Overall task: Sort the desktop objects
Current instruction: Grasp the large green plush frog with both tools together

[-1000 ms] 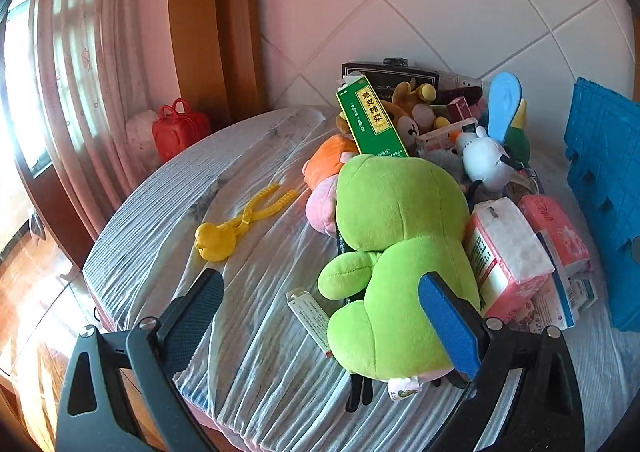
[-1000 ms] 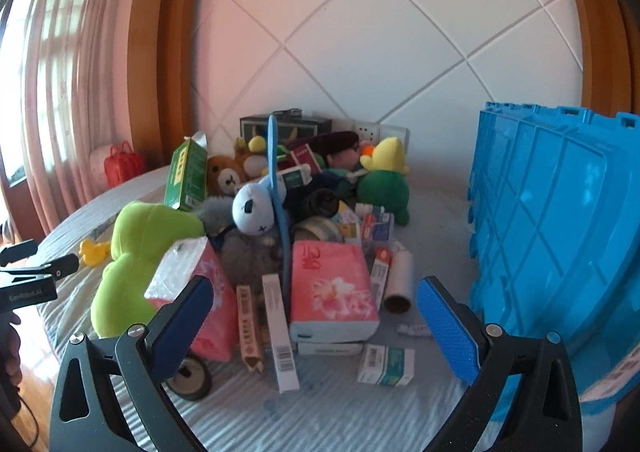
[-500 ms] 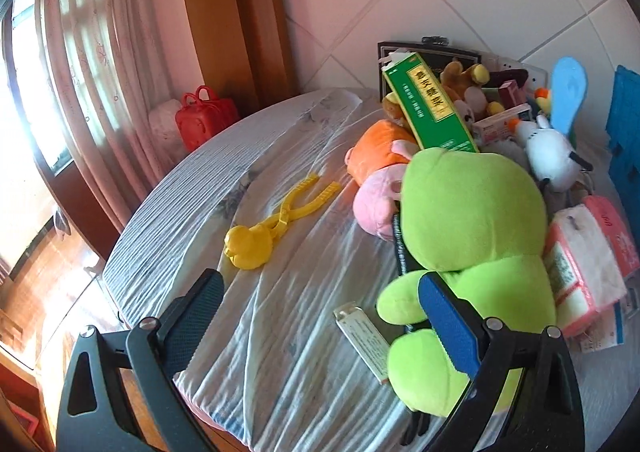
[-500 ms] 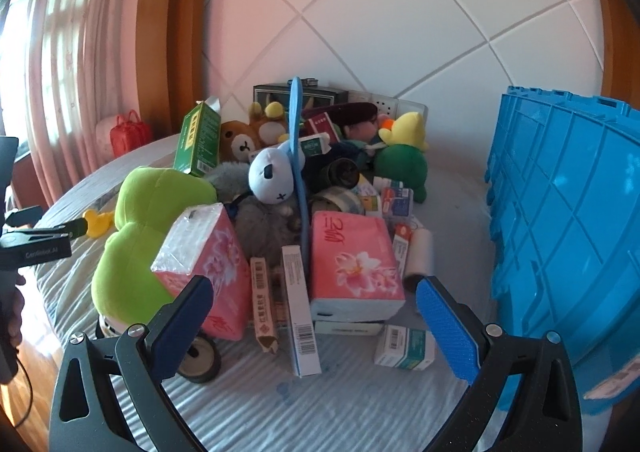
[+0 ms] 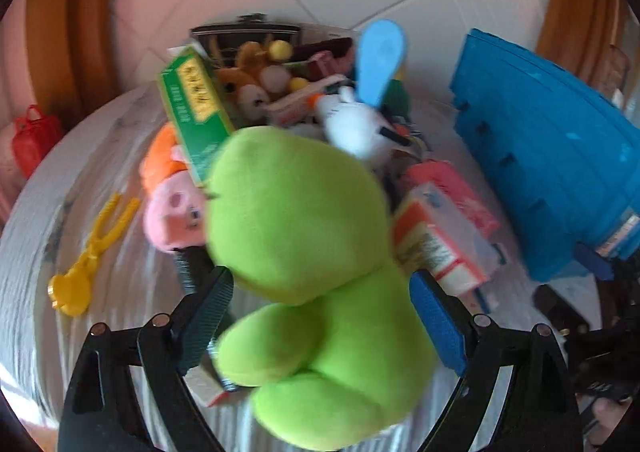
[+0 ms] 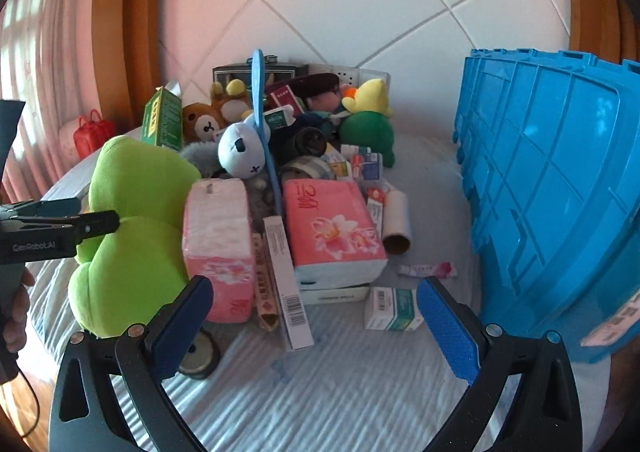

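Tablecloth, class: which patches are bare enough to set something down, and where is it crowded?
Bare cloth lies before the pile, between tissue pack and right hand-held gripper. Another patch lies left, around the yellow tongs. Crowded: the centre, from green plush to blue crate.

Left gripper (image 5: 320, 316): has swung back from the table's left edge and closed in on the green plush (image 5: 304, 252); its wide-apart jaws now straddle the toy's lower body.
Green plush: fills the left wrist view, blurred.
Right gripper (image 6: 314, 314): has moved nearer the pile, jaws wide, hovering above the boxes by the table's near edge.
Blue crate (image 5: 552, 180): back in the left wrist view.
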